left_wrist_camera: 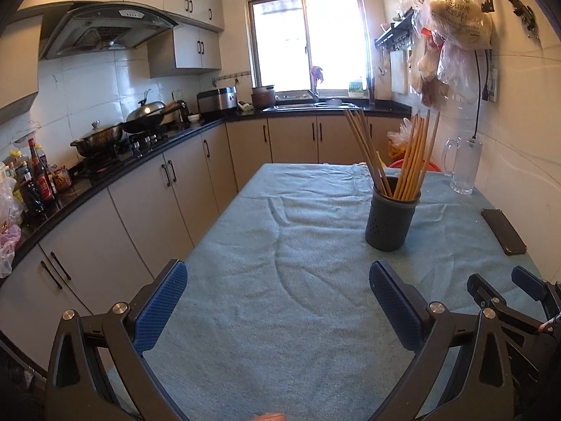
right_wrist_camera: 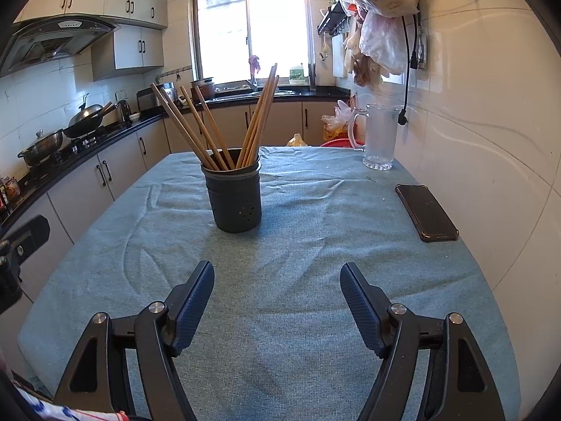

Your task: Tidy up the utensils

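Both your left gripper [left_wrist_camera: 278, 301] and right gripper [right_wrist_camera: 277, 303] are spread wide and hold nothing, and the chopsticks [right_wrist_camera: 224, 126] stand in the dark cup [right_wrist_camera: 234, 200] on the table [right_wrist_camera: 315, 245], light, stiff and slippery, so pinch one near its top.

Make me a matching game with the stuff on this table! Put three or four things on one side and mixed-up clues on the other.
Things:
1. chopsticks
2. phone
3. glass mug
4. right gripper

Clues:
A. lying flat near the wall
B. open, holding nothing
C. standing in the dark holder
D. clear and empty, at the table's far corner

Pairs: 1-C, 2-A, 3-D, 4-B
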Available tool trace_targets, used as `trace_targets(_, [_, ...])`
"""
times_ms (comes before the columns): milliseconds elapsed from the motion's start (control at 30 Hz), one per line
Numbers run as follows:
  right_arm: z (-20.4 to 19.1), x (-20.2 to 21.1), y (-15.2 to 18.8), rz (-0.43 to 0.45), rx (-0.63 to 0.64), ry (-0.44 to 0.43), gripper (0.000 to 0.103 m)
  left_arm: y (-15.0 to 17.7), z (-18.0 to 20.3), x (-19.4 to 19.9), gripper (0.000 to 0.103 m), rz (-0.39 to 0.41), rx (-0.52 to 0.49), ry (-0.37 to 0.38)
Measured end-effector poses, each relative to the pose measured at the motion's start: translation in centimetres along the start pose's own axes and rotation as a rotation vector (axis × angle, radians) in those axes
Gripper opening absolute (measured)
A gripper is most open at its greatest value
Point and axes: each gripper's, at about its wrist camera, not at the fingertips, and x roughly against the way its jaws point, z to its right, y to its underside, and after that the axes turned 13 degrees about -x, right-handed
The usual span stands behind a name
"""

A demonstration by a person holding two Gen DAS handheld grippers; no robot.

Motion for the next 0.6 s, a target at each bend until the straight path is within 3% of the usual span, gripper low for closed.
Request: trace_targets(600, [0.33, 0.74, -0.18, 0.04, -0.022, 0.009, 0.08, 0.51, -0.05, -0.91, 0.103, -0.053, 0.016, 0.052])
